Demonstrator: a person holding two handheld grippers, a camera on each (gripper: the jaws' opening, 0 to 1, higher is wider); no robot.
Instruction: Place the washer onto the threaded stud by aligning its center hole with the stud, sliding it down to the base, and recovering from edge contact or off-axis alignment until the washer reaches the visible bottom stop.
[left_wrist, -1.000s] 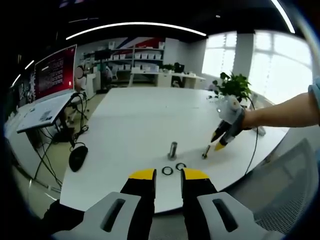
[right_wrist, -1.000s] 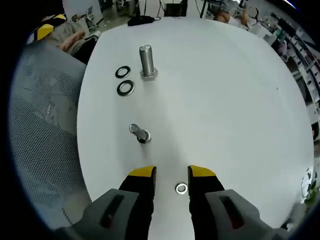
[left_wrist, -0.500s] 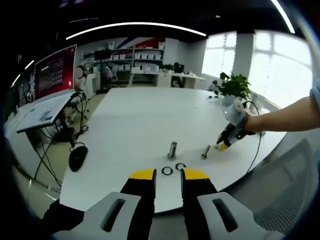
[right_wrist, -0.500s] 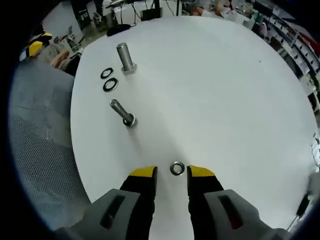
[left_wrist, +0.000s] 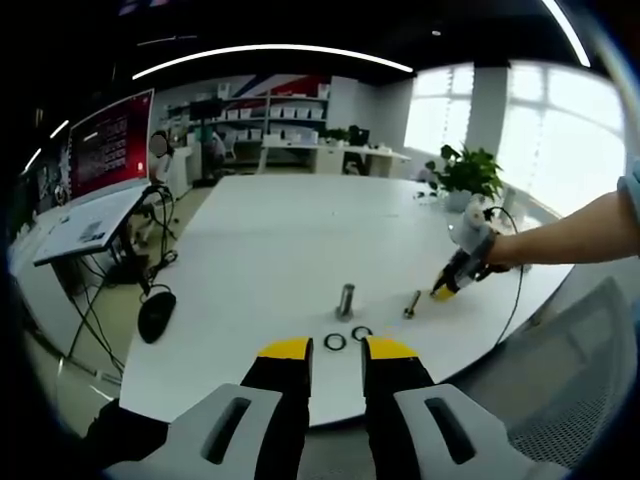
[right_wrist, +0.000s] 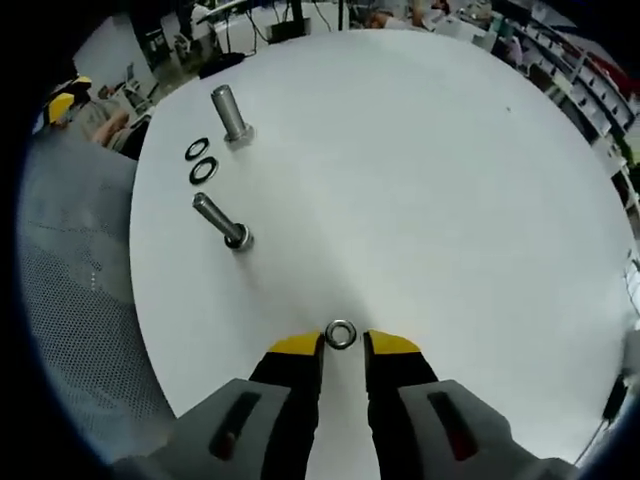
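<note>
Right gripper (right_wrist: 342, 345) jaws narrowly apart w/ washer (right_wrist: 340, 334) at the tips on the desk (right_wrist: 450, 200), grip unclear; left gripper (left_wrist: 337, 349) jaws open, empty; stud (right_wrist: 228, 113) upright.

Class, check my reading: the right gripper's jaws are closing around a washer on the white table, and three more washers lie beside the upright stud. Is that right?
Not quite. Beside the upright stud lie two washers, not three, as the right gripper view shows. The rest holds: the right gripper has its jaws either side of a washer on the white table.
</note>
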